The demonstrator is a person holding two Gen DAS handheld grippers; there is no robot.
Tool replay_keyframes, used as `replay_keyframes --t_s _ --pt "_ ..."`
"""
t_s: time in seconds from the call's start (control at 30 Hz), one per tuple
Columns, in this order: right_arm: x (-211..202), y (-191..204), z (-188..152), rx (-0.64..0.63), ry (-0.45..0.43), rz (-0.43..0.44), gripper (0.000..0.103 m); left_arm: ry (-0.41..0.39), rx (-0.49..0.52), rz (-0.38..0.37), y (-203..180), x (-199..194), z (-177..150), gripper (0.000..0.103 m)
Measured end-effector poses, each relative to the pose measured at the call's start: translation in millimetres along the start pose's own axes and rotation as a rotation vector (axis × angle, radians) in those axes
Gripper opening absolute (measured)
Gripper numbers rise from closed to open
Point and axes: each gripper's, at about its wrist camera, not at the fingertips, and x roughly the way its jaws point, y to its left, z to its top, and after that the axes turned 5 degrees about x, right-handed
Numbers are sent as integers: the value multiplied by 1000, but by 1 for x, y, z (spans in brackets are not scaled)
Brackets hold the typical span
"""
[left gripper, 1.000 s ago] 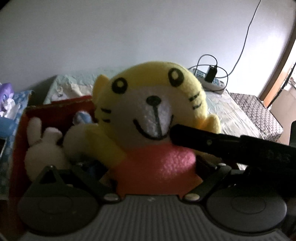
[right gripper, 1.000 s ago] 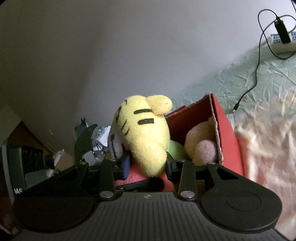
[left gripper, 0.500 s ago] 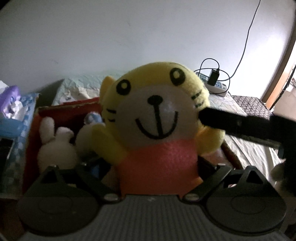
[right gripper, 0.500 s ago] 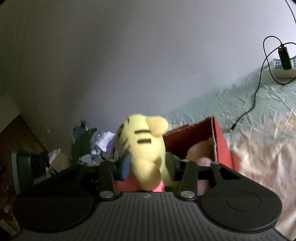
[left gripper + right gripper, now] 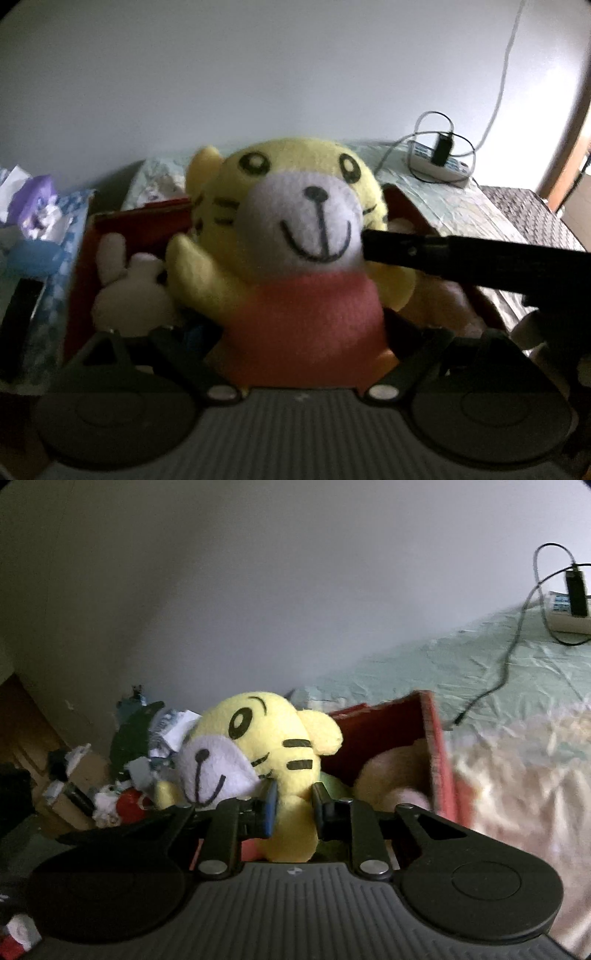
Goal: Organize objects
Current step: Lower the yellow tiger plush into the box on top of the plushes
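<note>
Status, organizing in progress. The yellow tiger plush with the pink shirt is held upright over the near part of the red cardboard box, not yet settled inside it.

Left tool: its fingers flank the plush's pink body at either side; the tips are hidden behind the fabric. From the way the plush stays up between them I judge it pinched here, but contact itself is not visible.

Right tool: fingers pressed against the plush's yellow arm, one on each side, blue pad visibly biting into the fabric. In the left wrist view this tool's black finger reaches in from the right and touches the plush beside its cheek.

Already in the box: a white rabbit plush at the left side, a pale pink plush at the right, something green half hidden behind the tiger.

Box sits on a bed with a light green sheet. A power strip with cable lies far right.

Judgement: several toys stowed; the tiger is the item in hand. Left to do: lower it into the box, let go with both tools. Clutter left of the box may or may not belong to the task; cannot tell.
</note>
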Motion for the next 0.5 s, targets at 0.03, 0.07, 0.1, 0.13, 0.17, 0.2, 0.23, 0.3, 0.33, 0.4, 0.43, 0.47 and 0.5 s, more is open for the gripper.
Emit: replay_keyframes --t_s 0.03,0.07,0.1,0.13,0.17,0.2,0.23,0.3,0.33,0.4,0.43,0.47,0.5 --pt "-5 -1 -1 3 3 -27 19 12 13 -14 -4 4 0 87" --pt "-5 -5 0 5 4 -38 13 30 28 -26 -10 8 1 85" --pt "-8 -7 -1 4 1 -38 14 39 48 -18 -16 12 1 85" --pt "-11 -7 0 12 -6 -41 18 35 70 0 -22 12 0 85" --pt "-13 -7 0 25 -14 -36 19 30 87 7 -25 12 0 85" --pt "-17 -8 0 35 -22 -33 20 26 90 6 -26 11 0 85" --pt "-18 -8 1 40 -30 -37 22 24 86 0 -24 9 0 86" --pt "-22 -7 2 58 -52 -26 22 21 74 -11 -20 6 -1 87" --pt "-25 -5 3 63 -66 -18 22 16 66 -18 -17 3 -1 87" --pt "-30 -1 4 59 -93 -15 22 -3 49 -35 -12 -4 -3 88" --pt "-33 1 5 57 -107 -11 22 -14 44 -40 -11 -8 -4 88" --pt "-36 2 6 59 -119 1 22 -28 39 -44 -10 -12 -5 88" --pt "-36 4 7 63 -130 16 22 -41 35 -48 -9 -17 -6 88"
